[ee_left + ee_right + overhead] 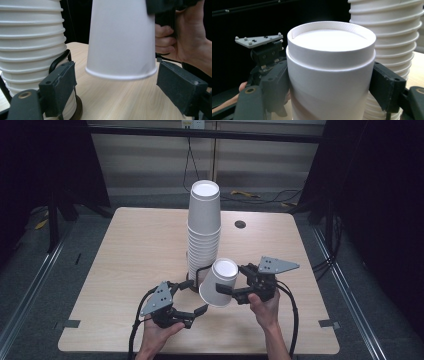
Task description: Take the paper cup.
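looks like a lab or some kind of recording setup, not anyone's home. the light wood table (135, 255) sits alone on grey carpet floor (30, 285), boxed in by black curtains (385, 195) on both sides. a dark metal bar (200, 133) runs across the back, with cables (190, 165) hanging down the pale wall behind it and more trailing on the floor. metal rails (30, 292) run along the floor beside the table.

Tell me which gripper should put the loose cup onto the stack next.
Right, probably. The right gripper already clamps the upside-down cup, lifted beside the stack of cups. The left gripper is open, holding nothing, low by the stack's base.
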`<state>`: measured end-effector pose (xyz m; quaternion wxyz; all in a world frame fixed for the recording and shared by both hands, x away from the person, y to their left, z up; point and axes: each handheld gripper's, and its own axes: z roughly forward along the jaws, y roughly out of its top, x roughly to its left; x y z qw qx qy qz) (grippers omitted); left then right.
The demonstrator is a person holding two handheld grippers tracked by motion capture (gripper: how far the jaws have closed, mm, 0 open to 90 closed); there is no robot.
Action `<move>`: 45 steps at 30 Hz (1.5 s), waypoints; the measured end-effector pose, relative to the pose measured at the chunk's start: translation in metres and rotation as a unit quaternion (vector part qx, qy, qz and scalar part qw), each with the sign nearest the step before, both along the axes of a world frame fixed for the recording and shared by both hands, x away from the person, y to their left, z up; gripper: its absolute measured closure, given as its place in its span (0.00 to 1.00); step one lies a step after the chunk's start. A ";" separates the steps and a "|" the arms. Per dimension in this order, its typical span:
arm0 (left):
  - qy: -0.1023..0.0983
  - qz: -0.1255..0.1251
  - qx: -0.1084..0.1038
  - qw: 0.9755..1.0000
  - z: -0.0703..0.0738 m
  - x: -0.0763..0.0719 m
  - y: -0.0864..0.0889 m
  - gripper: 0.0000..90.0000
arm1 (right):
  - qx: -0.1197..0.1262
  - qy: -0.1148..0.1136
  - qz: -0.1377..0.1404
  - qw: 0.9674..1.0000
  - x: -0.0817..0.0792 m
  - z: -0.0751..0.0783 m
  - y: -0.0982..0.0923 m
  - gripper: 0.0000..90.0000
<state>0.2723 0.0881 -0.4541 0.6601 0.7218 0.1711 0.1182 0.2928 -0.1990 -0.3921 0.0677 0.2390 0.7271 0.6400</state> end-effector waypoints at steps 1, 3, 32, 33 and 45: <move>0.003 -0.002 -0.002 1.000 0.001 0.000 -0.001 0.17 | -0.008 -0.001 -0.003 1.000 -0.001 0.000 0.001 0.27; 0.002 -0.006 0.004 1.000 0.001 0.001 -0.002 0.17 | -0.005 0.001 0.001 1.000 -0.001 -0.002 0.002 0.27; 0.037 -0.027 0.013 0.999 0.000 0.012 -0.024 0.05 | 0.004 0.013 0.045 0.999 -0.001 -0.016 0.029 0.27; 0.037 -0.028 0.013 0.999 0.000 0.012 -0.025 0.05 | 0.005 0.012 0.047 0.999 -0.001 -0.016 0.029 0.27; 0.039 -0.047 0.028 0.998 0.003 0.013 -0.027 0.16 | 0.004 0.009 0.051 0.999 -0.001 -0.014 0.025 0.24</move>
